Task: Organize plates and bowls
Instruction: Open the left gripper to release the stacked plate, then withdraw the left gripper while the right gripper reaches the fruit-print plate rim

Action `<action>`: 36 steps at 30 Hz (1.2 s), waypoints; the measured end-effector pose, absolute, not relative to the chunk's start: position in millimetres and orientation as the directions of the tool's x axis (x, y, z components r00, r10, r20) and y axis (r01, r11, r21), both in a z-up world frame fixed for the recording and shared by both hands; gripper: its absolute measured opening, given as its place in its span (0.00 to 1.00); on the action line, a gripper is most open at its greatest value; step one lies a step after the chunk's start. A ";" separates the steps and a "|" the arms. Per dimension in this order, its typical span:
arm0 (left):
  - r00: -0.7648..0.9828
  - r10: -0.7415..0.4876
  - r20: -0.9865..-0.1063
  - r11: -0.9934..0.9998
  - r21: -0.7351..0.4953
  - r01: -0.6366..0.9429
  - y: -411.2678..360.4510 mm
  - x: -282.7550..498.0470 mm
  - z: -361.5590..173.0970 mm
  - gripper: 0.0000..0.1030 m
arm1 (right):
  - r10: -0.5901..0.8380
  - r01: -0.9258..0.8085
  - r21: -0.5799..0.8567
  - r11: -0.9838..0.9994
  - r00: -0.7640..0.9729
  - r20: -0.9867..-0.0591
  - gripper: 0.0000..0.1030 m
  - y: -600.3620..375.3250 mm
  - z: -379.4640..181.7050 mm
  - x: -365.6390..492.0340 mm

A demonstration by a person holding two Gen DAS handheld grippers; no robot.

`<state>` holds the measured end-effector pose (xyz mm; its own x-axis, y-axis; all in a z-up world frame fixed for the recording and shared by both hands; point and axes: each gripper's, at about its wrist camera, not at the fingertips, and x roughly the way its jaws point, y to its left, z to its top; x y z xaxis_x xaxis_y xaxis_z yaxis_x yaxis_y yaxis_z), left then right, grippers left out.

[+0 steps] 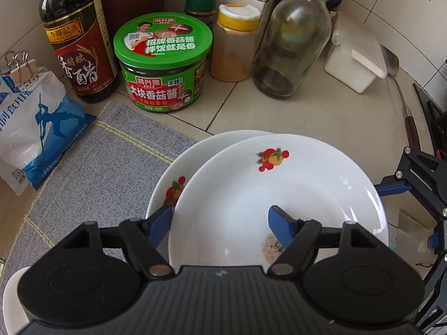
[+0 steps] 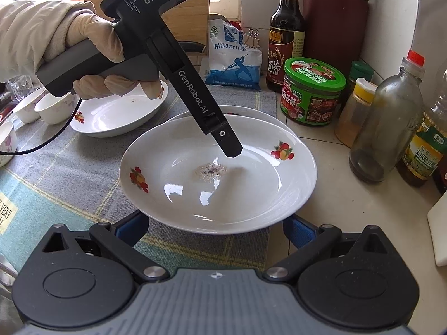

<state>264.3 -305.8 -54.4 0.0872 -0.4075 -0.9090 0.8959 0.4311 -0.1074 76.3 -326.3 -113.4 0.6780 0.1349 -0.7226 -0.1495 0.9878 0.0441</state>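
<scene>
Two white plates with fruit prints lie stacked and offset at the edge of the grey mat. The upper plate (image 1: 279, 184) (image 2: 218, 184) has a speckled smear in its middle; the lower plate (image 1: 167, 173) (image 2: 251, 111) shows beyond it. My left gripper (image 1: 222, 217) is open across the upper plate's rim, one pad (image 1: 280, 223) inside the dish and the other outside over the lower plate. A gloved hand (image 2: 92, 36) holds it. My right gripper (image 2: 216, 224) is open wide, its blue fingers (image 2: 134, 229) tucked under the upper plate's near rim.
A third plate (image 2: 120, 111) and several small bowls (image 2: 53, 106) sit on the mat at the far left. A vinegar bottle (image 1: 75, 36), green-lidded jar (image 1: 162, 61), spice jar (image 1: 233, 42), glass bottle (image 1: 290, 39), salt bag (image 1: 36, 117) and white box (image 1: 354, 64) line the tiled wall.
</scene>
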 end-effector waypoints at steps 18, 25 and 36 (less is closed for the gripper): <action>0.235 -0.463 -0.855 0.499 -0.032 0.866 -283.4 255.8 -25.0 0.83 | 0.138 -0.174 0.020 0.985 0.698 -0.703 1.00 -324.8 -113.3 74.8; 0.444 -0.487 -0.752 0.653 0.023 0.757 -227.8 222.6 6.3 0.87 | 0.176 -0.176 0.066 0.982 0.736 -0.653 1.00 -328.9 -100.2 60.2; 0.666 -0.200 -0.718 0.898 0.137 0.418 -125.8 149.8 -26.6 0.89 | 0.272 -0.234 0.143 0.962 0.752 -0.601 1.00 -299.8 -86.7 73.3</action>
<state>149.8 -125.8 -26.6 0.6661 -0.2003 -0.7184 0.4180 0.8980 0.1372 73.3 -299.8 -86.7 0.7517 0.2722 -0.6007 -0.2339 0.9617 0.1431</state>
